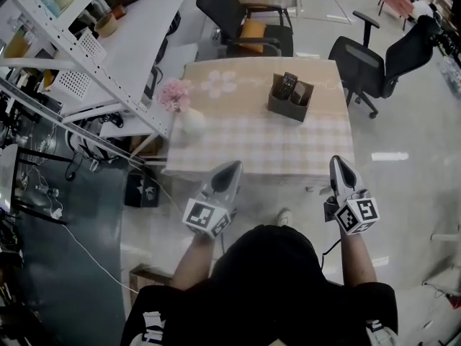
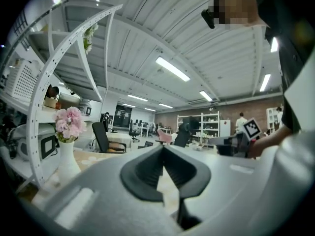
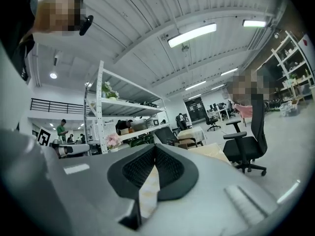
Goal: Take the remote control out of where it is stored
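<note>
Right now both tongs are closed and empty. In the left gripper view the left tongs (image 2: 163, 150) have their dark pads meeting at the tips with nothing between them, and the right gripper view shows the same for the right tongs (image 3: 155, 147). From the head view I see them held out level, side by side but well apart, at the near edge of the desk (image 1: 252, 146). The left one is angled slightly toward the middle.

The remote (image 1: 288, 83) stands upright in a brown holder (image 1: 288, 108) on the far right part of the desk, well apart from both tongs. The right tongs are on its side of the desk.

A checked cloth with a pale flower print covers the desk. A white vase (image 1: 192, 121) with pink flowers (image 1: 174, 94) stands at the desk's left edge, nearer the left tongs. A black chair (image 1: 241, 13) sits at the far side, and an office chair (image 1: 378, 63) stands off the far right corner. A white rack (image 1: 94, 63) runs along the left.
</note>
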The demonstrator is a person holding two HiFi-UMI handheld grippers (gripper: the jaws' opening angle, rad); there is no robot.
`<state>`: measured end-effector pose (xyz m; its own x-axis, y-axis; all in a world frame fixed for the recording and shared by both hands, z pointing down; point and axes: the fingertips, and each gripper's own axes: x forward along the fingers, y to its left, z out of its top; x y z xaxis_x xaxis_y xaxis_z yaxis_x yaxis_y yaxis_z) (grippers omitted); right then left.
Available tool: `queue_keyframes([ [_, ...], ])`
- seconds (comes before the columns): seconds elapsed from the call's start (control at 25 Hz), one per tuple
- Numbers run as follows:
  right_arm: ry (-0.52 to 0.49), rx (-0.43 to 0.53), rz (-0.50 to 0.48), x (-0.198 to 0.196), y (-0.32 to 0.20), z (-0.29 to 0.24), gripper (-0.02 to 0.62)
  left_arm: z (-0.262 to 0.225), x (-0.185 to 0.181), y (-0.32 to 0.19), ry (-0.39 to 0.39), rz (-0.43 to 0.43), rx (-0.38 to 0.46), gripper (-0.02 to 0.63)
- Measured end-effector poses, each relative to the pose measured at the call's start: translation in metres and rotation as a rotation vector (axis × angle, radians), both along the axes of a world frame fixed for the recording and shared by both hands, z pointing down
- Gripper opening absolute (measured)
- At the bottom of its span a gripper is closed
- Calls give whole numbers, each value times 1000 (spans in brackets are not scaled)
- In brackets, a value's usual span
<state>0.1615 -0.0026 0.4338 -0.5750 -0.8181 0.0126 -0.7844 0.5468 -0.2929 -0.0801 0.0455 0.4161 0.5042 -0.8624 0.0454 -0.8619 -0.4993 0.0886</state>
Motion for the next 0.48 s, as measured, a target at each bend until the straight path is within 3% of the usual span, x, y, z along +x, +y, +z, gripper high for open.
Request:
queue_keyframes([
  [0.48, 56, -17, -111, 16, -100, 2, 5, 8, 36, -65, 22, -101, -18, 0],
])
